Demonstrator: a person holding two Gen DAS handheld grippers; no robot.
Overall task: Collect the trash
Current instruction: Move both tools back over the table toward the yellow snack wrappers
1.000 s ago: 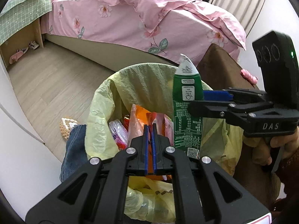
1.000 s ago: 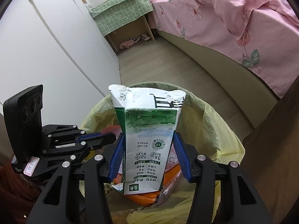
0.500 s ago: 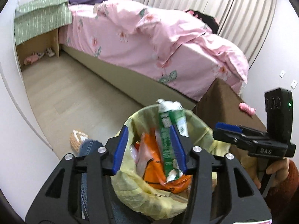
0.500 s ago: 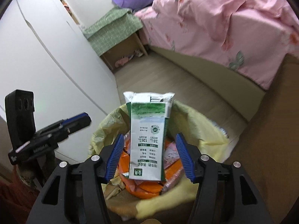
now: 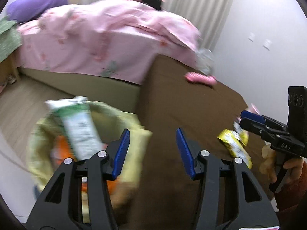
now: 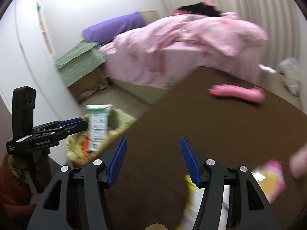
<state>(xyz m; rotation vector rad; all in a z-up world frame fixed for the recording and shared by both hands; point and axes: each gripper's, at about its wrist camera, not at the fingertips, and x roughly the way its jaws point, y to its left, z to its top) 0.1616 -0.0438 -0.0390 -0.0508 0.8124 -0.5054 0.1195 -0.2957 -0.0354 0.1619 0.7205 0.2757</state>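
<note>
Both frames motion-blurred; landmark is the brown flat tabletop [image 5: 191, 99]. Left black two-finger gripper with blue pads [image 5: 152, 151] hangs over the near left edge of the tabletop, jaws apart with nothing between them, having just been opening; right black gripper with blue pads [image 6: 153, 159] sits over the near middle of the tabletop, jaws spread wide, also just been opening, nothing clamped, bare brown surface in the gap. A hand [image 5: 293, 169] with a rust-red sleeve holds the right gripper's handle off the near right side of the tabletop. On the tabletop's near right part lies a crumpled yellow snack wrapper [image 5: 235, 147], just below the right gripper's tips in the left view; beside it a pink-and-yellow packet [image 6: 272, 180], partly hidden behind the right gripper's finger; apart from both grippers. Off the tabletop's left edge stands the bin lined with a pale yellow plastic bag [image 5: 38, 134]; a green-and-white milk carton [image 5: 76, 126] sticks up tilted inside it, on top of orange wrappers [image 5: 61, 149]. At the far end of the tabletop lies a pink soft object [image 6: 238, 94], too blurred to identify; a crumpled clear plastic piece [image 6: 289, 72] beyond the far right corner. Past the tabletop, a bed with pink floral duvet [image 5: 107, 38]; purple pillow [image 6: 115, 26] at its head.
</note>
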